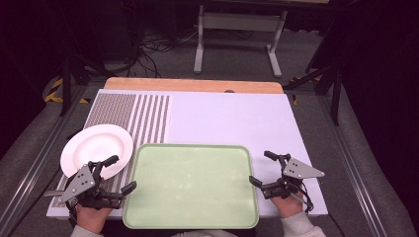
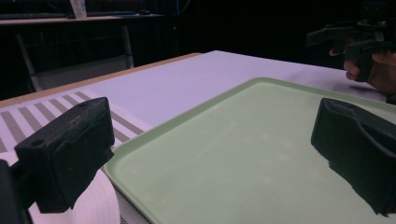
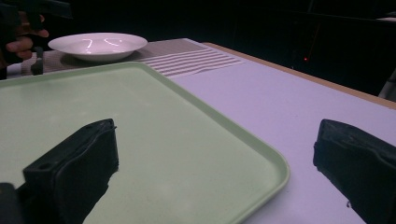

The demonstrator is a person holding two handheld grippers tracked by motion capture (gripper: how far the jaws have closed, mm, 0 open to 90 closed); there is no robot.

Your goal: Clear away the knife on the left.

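Note:
A pale green tray (image 1: 190,185) lies empty at the table's front centre. Left of it, a white plate (image 1: 96,148) rests on a striped mat. My left gripper (image 1: 122,173) is open at the tray's left edge, one jaw over the plate's rim and the other by the tray's corner. My right gripper (image 1: 261,168) is open at the tray's right edge. In the left gripper view, the gripper (image 2: 212,154) straddles the tray (image 2: 261,107) and the plate (image 2: 102,205). In the right gripper view, the open gripper (image 3: 217,172) spans the tray rim (image 3: 275,172), with the plate (image 3: 98,44) far off.
A white tabletop (image 1: 227,118) stretches behind the tray, with a striped mat (image 1: 143,116) at its left and a wooden strip (image 1: 192,85) along the far edge. Beyond stand a grey table frame (image 1: 237,24) and floor cables (image 1: 153,47).

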